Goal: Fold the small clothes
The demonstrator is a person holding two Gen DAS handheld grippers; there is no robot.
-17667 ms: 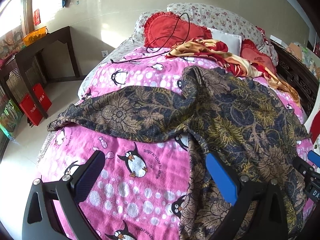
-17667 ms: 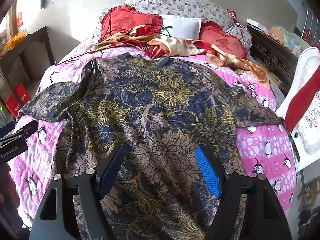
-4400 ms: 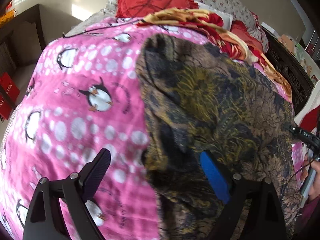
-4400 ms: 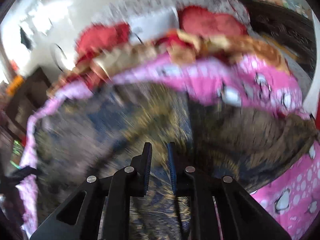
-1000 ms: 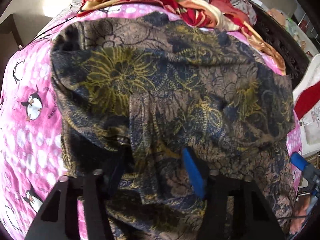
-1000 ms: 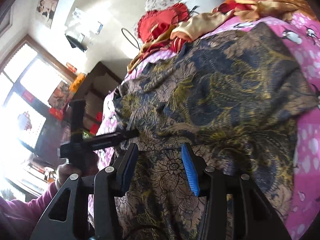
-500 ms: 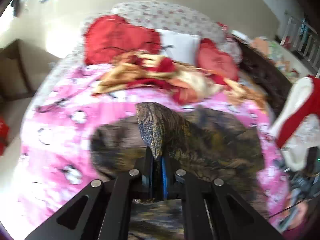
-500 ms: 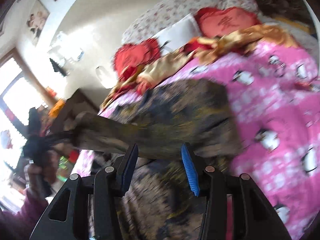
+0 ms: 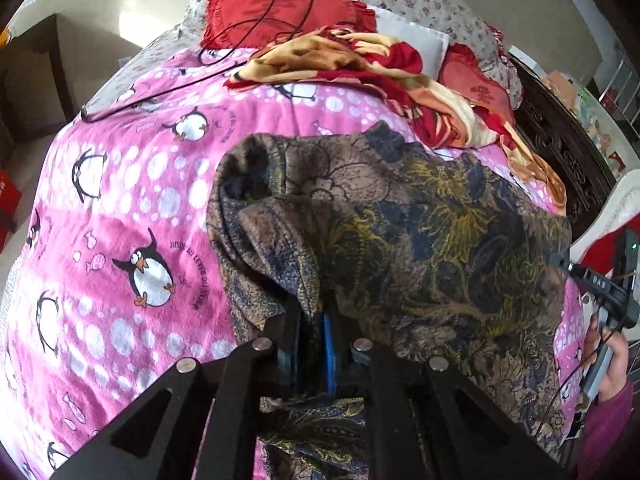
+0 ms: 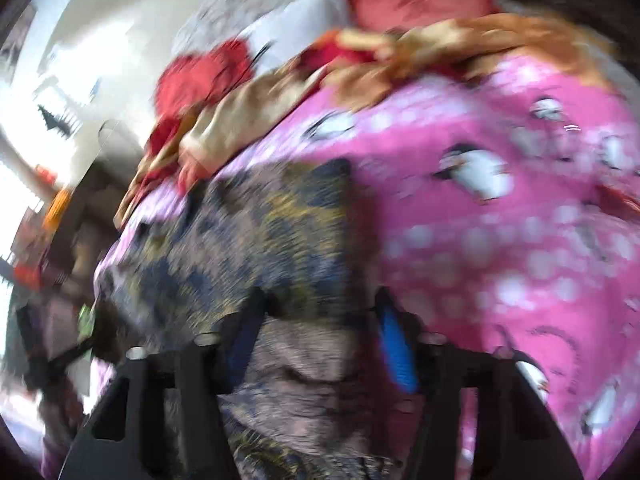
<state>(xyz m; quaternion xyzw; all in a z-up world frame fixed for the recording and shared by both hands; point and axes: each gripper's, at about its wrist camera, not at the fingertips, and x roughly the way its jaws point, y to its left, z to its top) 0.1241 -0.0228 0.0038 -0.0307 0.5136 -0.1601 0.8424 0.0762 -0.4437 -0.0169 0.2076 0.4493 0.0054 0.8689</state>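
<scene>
The dark blue, brown and gold floral garment [image 9: 420, 240] is lying on the bed, on the right part of the pink fleece blanket printed with penguins [image 9: 120, 200]. Its left edge is rising in a loose fold towards the left claw [image 9: 310, 340]. That claw's jaws, having just been closing and then easing a touch, are pinching this fold between the blue pads. To the left of the garment the blanket is lying bare as far as the bed's edge.

The right wrist view is smearing badly. There the right claw [image 10: 320, 344], whose jaws have just been closing, is showing its fingers apart with the garment between them. Whether the pads are pressing on the cloth is hard to make out. The garment's near end is running out of sight under both claws.

A crumpled red and gold cloth [image 9: 340, 56] is lying just beyond the garment's far edge. A thin black cable [image 9: 168, 88] is trailing across the blanket, and a red frilled heart-shaped cushion [image 9: 272, 8] is lying behind it. A dark carved wooden bed frame [image 9: 560, 132] is closing off the right side.
</scene>
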